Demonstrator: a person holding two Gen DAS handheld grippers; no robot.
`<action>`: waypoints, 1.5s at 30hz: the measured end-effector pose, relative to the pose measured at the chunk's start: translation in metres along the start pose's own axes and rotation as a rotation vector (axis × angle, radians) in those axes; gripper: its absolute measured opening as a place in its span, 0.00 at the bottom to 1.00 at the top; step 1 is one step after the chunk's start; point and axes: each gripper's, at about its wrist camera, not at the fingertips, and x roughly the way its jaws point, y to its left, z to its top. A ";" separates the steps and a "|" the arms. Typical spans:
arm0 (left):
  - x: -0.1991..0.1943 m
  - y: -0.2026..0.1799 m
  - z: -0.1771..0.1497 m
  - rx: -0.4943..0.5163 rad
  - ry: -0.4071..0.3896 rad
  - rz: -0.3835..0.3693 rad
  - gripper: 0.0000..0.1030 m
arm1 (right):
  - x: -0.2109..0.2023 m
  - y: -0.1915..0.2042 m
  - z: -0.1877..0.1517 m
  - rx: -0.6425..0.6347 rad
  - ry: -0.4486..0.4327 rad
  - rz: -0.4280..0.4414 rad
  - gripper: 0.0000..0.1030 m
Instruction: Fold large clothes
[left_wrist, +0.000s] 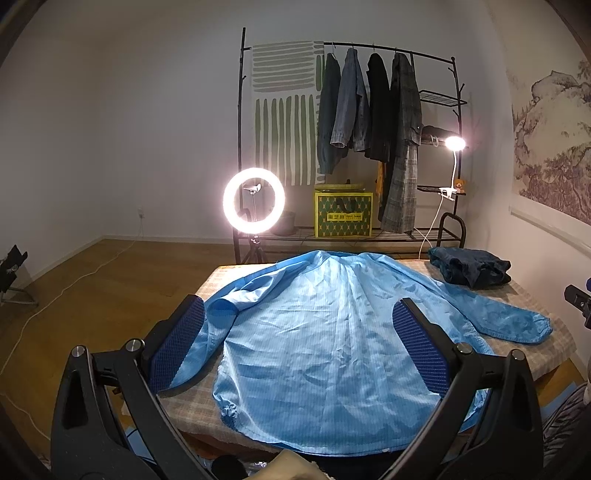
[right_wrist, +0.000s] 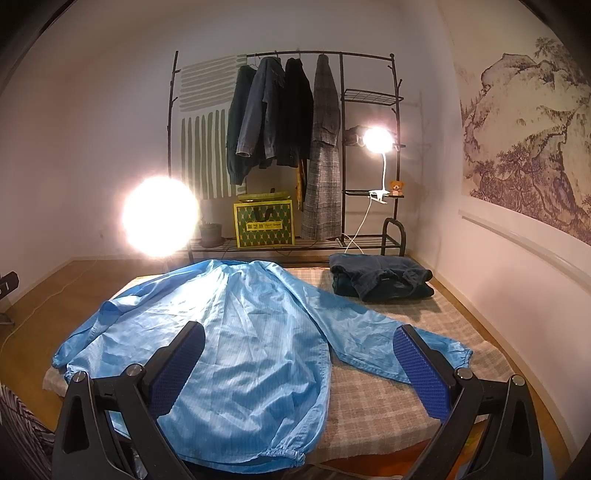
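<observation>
A large light-blue jacket (left_wrist: 317, 332) lies spread flat, back up, on a low table with a checked cloth (left_wrist: 524, 299); both sleeves stretch out to the sides. It also shows in the right wrist view (right_wrist: 240, 339). My left gripper (left_wrist: 299, 343) is open and empty, held above the jacket's hem end. My right gripper (right_wrist: 299, 362) is open and empty, held above the jacket's right side, near the right sleeve (right_wrist: 406, 343). Neither gripper touches the cloth.
A folded dark-blue garment (right_wrist: 380, 277) lies at the table's far right corner. Behind stand a clothes rack with hanging coats (right_wrist: 288, 122), a yellow-green box (right_wrist: 264, 223), a ring light (left_wrist: 254, 200) and a clip lamp (right_wrist: 376, 140). Wooden floor lies left.
</observation>
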 end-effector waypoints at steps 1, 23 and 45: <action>0.000 0.001 -0.003 0.000 -0.002 -0.001 1.00 | 0.000 0.000 0.001 0.000 0.001 0.000 1.00; 0.000 -0.004 -0.006 0.000 -0.005 -0.004 1.00 | -0.003 -0.002 0.001 0.005 -0.002 -0.018 1.00; 0.005 -0.006 -0.013 -0.003 -0.004 -0.004 1.00 | -0.004 0.000 0.005 0.001 -0.012 -0.071 1.00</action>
